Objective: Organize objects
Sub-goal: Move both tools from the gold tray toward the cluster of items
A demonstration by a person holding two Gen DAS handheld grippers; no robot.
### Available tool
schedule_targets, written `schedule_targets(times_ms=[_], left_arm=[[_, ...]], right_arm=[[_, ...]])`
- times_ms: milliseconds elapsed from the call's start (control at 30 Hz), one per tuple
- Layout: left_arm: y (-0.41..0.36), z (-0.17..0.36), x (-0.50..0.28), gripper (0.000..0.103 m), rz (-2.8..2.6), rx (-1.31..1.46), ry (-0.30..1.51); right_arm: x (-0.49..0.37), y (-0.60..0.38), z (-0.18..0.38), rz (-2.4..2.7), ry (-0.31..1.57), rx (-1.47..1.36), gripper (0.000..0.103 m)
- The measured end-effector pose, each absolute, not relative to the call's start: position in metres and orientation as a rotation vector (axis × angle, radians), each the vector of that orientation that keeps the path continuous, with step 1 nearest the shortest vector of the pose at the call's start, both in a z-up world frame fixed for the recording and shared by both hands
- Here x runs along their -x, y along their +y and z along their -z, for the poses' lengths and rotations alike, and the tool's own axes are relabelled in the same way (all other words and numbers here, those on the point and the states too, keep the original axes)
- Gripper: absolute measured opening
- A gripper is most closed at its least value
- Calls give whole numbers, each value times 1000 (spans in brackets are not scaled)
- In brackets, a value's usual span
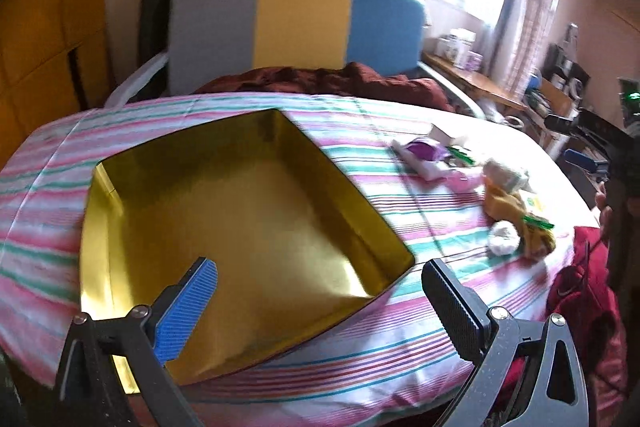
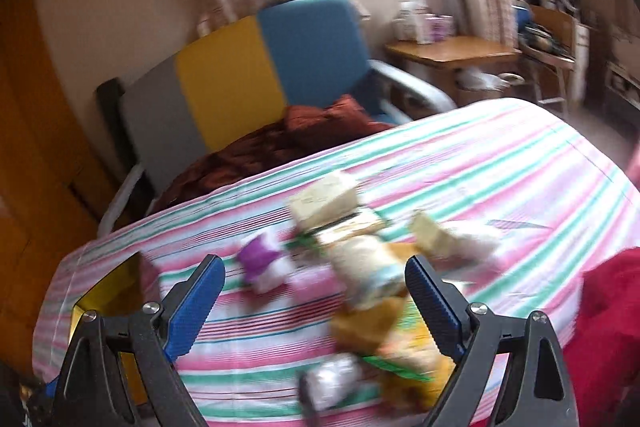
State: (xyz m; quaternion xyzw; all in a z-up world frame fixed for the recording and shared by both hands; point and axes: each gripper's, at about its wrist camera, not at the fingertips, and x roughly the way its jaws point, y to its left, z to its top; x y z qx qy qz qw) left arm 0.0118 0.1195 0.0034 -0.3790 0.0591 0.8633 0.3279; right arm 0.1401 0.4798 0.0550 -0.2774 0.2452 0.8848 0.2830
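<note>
An empty gold tin box (image 1: 248, 211) lies on the striped cloth (image 1: 400, 339). My left gripper (image 1: 320, 291) hangs open over its near corner, nothing between the fingers. To the right lies a pile of small packets: a purple one (image 1: 420, 151), a yellow-brown one (image 1: 516, 215), a white ball (image 1: 503, 238). In the right wrist view my right gripper (image 2: 316, 287) is open above that blurred pile, with a pale packet (image 2: 368, 267) and a yellow packet (image 2: 392, 343) below its fingers, untouched. The purple packet (image 2: 260, 255) lies left of them. The gold box's corner (image 2: 116, 287) shows at the left.
A grey, yellow and blue chair (image 1: 288, 23) with a dark red blanket (image 1: 328, 79) stands behind the table. A red garment (image 1: 584, 291) is at the right edge. A wooden desk (image 2: 452, 55) with bottles stands under the window, and a wooden cabinet (image 1: 48, 27) is at left.
</note>
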Motion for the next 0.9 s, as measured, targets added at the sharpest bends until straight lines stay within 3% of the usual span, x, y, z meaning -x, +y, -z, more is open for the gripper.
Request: schedule_targets(times_ms=[233, 433, 600, 900], left_arm=[[165, 0, -18, 103, -2155, 978, 233], [214, 4, -28, 103, -2057, 953, 345], [262, 14, -34, 103, -1969, 972, 393], [341, 45, -38, 103, -1824, 1065, 441]], right_arm=[[-177, 528, -34, -2248, 727, 702, 93], [-196, 549, -10, -2242, 965, 645, 93], [-206, 557, -7, -2244, 1050, 585, 93], [-201, 558, -3, -2264, 1085, 609, 93]])
